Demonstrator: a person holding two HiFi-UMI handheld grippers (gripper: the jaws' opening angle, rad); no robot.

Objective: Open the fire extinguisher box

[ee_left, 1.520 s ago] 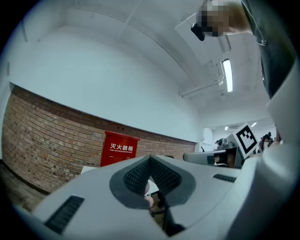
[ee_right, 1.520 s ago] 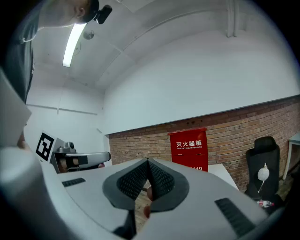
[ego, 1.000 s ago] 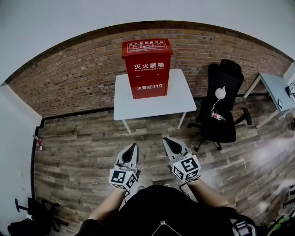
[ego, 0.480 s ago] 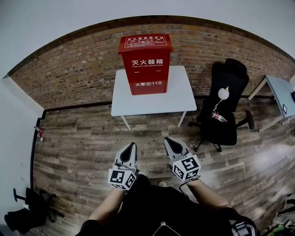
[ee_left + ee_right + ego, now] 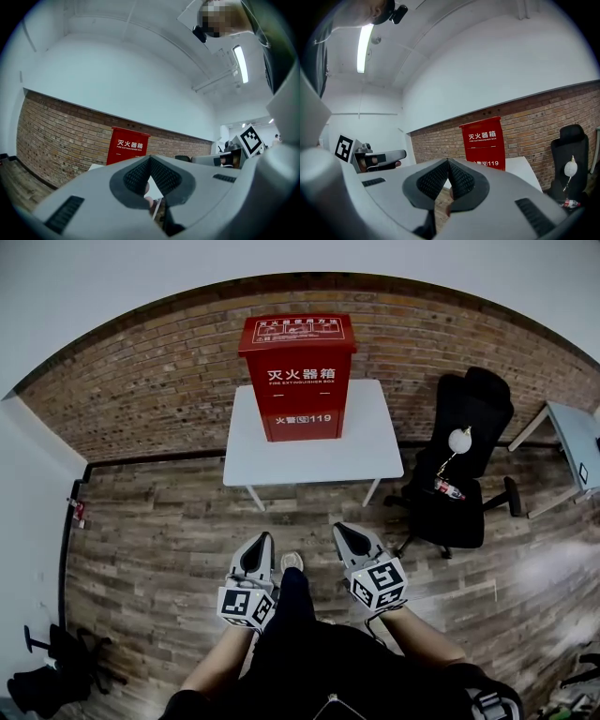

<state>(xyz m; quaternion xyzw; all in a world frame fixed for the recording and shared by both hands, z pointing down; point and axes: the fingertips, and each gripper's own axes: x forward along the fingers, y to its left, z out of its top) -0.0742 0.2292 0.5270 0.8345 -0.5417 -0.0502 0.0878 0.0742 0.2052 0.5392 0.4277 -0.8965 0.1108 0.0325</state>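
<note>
i'm not started: fire extinguisher box [image 5: 298, 376] upper centre shut, well apart; left gripper [image 5: 259, 550] and right gripper [image 5: 349, 538] closed, empty.

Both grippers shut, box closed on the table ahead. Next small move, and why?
Probably step closer to the white table: the fire extinguisher box stands on it closed, well out of reach of the left gripper and right gripper, both shut and empty.

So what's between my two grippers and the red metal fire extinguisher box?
Head view: only bare wood-plank floor, then the front of the white table that the red box stands on.
</note>
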